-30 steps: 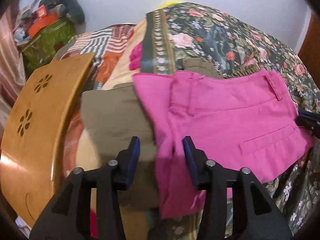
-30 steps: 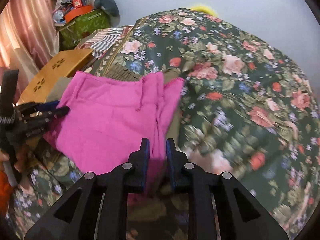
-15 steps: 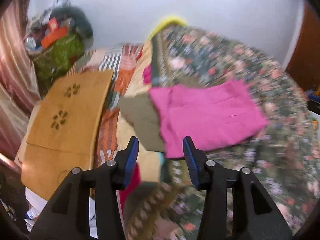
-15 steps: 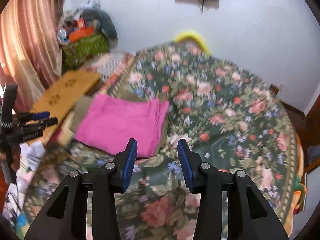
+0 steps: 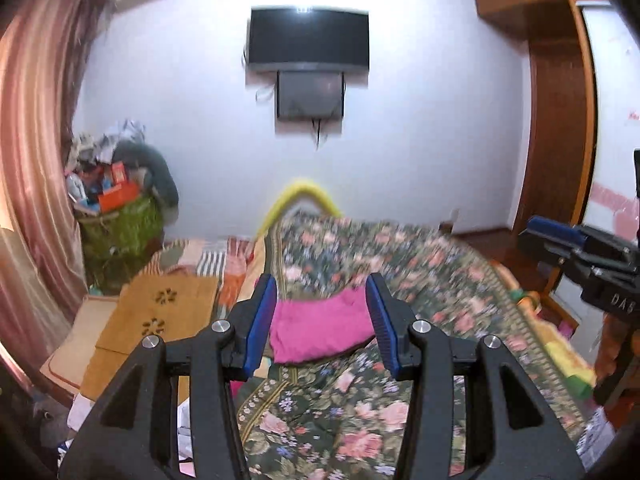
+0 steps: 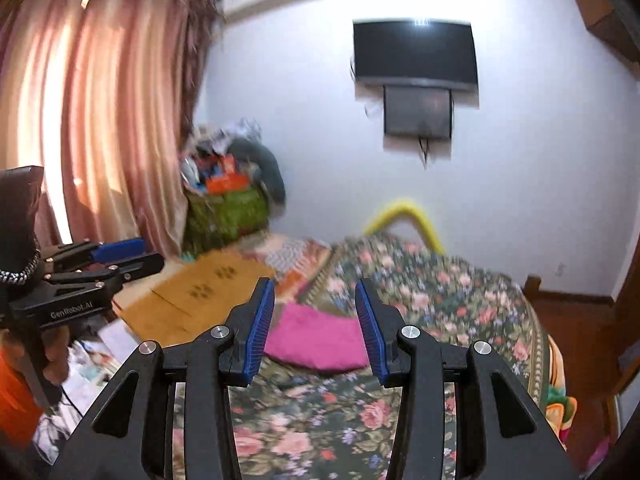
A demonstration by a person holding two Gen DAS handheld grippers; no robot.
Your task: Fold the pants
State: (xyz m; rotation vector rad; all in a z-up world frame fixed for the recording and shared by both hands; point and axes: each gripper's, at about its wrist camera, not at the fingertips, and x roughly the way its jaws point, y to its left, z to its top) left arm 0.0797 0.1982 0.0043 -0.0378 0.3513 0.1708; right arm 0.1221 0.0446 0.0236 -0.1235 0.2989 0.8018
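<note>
The pink pants [image 5: 320, 332] lie folded in a flat packet on the floral bedspread [image 5: 420, 280], far off and below both grippers. My left gripper [image 5: 320, 304] is open, held high in the air with nothing between its blue pads. In the right wrist view the same pink pants [image 6: 316, 340] show beyond my right gripper [image 6: 315, 300], which is open and empty too. Each gripper appears in the other's view: the right one [image 5: 576, 248] at the right edge, the left one [image 6: 100, 264] at the left, held by a hand.
A wooden board [image 5: 160, 312] with flower cut-outs lies left of the bed. A green basket [image 5: 120, 220] piled with clutter stands in the corner by the pink curtain [image 6: 100, 120]. A TV [image 5: 308, 40] hangs on the far wall. A wooden door [image 5: 560, 140] is at the right.
Both grippers pulled back and up from the pants, which stay folded on the bed and now look small. The right gripper's jaws went from nearly closed to wider apart.
</note>
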